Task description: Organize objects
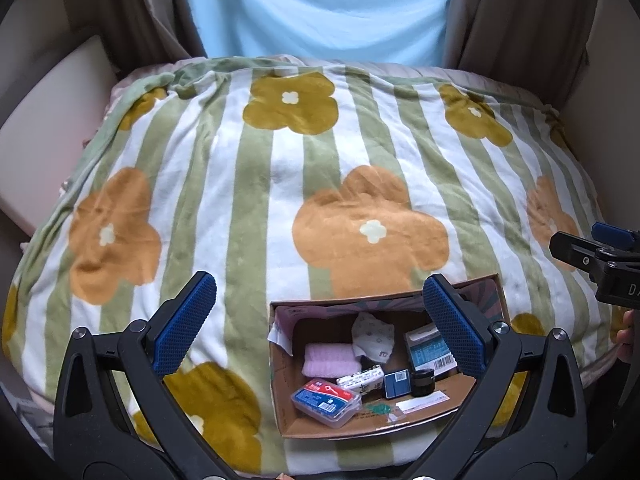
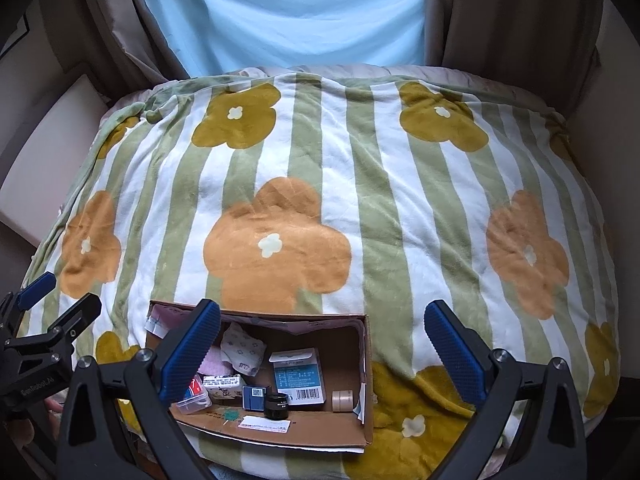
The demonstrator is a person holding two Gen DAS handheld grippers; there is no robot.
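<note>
An open cardboard box (image 1: pixel 288 408) lies on the flowered blanket near its front edge; it also shows in the right wrist view (image 2: pixel 348 340). Inside are a pink cloth (image 1: pixel 328 358), a white patterned pouch (image 1: pixel 374 336), a clear case with a red and blue card (image 1: pixel 326 398), a blue boxed pack (image 2: pixel 298 376), a small black cylinder (image 2: pixel 276 402) and a tape roll (image 2: pixel 343 400). My left gripper (image 1: pixel 320 328) is open and empty above the box. My right gripper (image 2: pixel 324 344) is open and empty above it too.
The striped blanket with orange and olive flowers (image 1: pixel 320 184) covers a bed. Brown curtains (image 1: pixel 520 12) and a pale blue window (image 1: pixel 320 4) stand behind. A beige padded side panel (image 1: pixel 52 120) is at the left. The right gripper's body (image 1: pixel 600 264) shows at the left view's right edge.
</note>
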